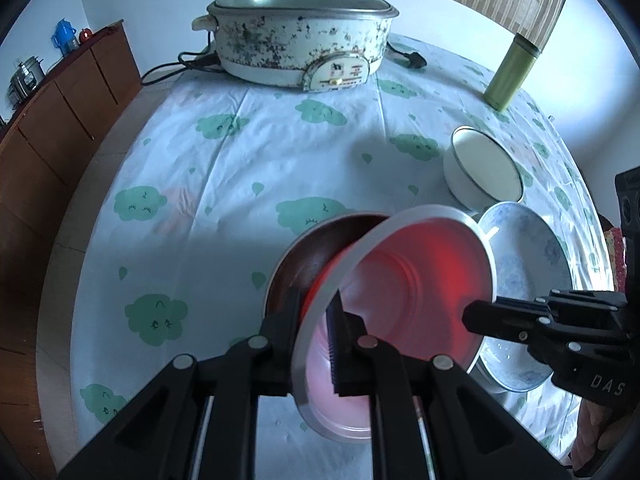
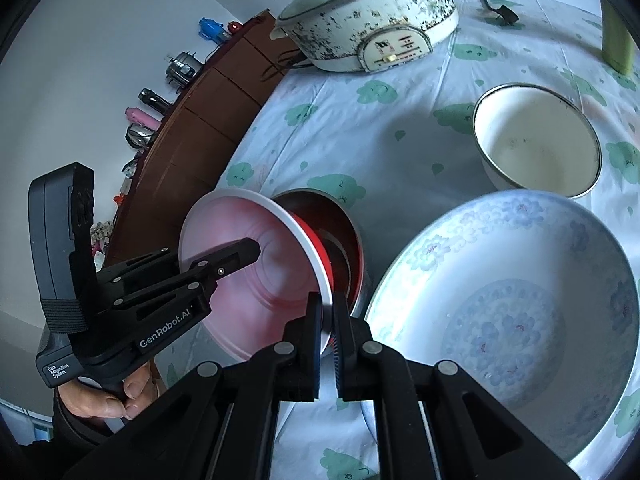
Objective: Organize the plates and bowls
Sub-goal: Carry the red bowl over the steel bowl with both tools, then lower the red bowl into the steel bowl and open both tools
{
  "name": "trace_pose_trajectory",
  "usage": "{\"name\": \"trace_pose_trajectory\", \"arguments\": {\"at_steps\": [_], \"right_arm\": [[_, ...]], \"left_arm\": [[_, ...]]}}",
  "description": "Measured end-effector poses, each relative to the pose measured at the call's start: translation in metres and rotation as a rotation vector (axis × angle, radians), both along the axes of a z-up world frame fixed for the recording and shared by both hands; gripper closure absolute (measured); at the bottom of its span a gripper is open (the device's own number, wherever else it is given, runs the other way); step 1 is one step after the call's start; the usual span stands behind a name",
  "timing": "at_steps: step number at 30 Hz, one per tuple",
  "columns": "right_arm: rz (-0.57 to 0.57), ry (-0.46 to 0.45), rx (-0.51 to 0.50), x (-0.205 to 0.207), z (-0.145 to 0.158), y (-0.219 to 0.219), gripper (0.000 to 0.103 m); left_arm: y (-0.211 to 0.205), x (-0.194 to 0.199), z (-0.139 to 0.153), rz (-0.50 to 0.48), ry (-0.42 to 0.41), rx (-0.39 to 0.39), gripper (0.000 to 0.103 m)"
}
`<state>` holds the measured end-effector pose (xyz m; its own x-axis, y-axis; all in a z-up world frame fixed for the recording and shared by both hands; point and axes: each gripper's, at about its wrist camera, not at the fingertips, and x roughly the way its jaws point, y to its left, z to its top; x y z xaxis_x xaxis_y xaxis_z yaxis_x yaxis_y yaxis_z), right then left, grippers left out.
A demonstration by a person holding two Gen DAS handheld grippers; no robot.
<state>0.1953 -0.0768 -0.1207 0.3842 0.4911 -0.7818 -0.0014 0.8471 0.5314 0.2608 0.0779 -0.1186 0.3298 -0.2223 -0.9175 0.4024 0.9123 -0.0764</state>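
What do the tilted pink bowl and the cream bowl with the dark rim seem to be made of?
Pink bowl: probably thin plastic, since red light glows through its wall. Cream bowl: likely enamelled metal, with a glossy coat, thin dark rim and small specks.

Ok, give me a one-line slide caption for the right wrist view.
Both hand-held grippers, left and right, pinch a tilted red bowl over a dark bowl, beside a blue-patterned plate.

- Left gripper [image 2: 256, 249]: matte black linkage arms, silver round pivot pins, white "GenRobot.AI" lettering behind the fingers.
- Right gripper [image 2: 328, 320]: black, blue ribbed pads.
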Motion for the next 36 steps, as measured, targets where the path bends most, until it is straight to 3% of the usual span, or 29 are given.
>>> {"name": "trace_pose_trajectory", "arguments": {"at_steps": [16, 19, 21, 23, 25, 28, 30, 32, 36], "right_arm": [[-0.011, -0.033, -0.05, 0.003, -0.004, 0.009, 0.094], [-0.025, -0.023, -0.019, 0.004, -0.008, 0.007, 0.094], [-0.025, -0.02, -0.016, 0.003, -0.009, 0.009, 0.094], [-0.011, -0.036, -0.032, 0.002, -0.006, 0.013, 0.094], [-0.008, -0.044, -0.038, 0.001, -0.004, 0.014, 0.092], [-0.027, -0.065, -0.014, 0.0, 0.0, 0.009, 0.081], [-0.053, -0.09, 0.001, -0.003, 0.007, 0.005, 0.064], [-0.071, -0.131, 0.014, -0.007, 0.017, 0.001, 0.055], [-0.095, -0.18, -0.008, -0.013, 0.037, -0.002, 0.053]], "left_arm": [[0.001, 0.006, -0.01, -0.011, -0.003, 0.026, 0.085], [-0.002, 0.004, -0.009, -0.035, 0.012, -0.01, 0.065], [-0.006, 0.002, -0.008, -0.052, 0.027, -0.036, 0.042], [-0.01, -0.003, -0.005, -0.063, 0.007, -0.036, 0.032], [-0.013, -0.004, -0.001, -0.065, -0.02, -0.016, 0.032], [-0.011, -0.004, 0.006, -0.05, -0.042, -0.007, 0.03], [-0.009, -0.005, 0.015, -0.036, -0.089, 0.012, 0.029], [-0.006, -0.005, 0.025, -0.028, -0.124, 0.013, 0.028], [-0.001, -0.004, 0.039, -0.003, -0.174, 0.009, 0.025]]}}
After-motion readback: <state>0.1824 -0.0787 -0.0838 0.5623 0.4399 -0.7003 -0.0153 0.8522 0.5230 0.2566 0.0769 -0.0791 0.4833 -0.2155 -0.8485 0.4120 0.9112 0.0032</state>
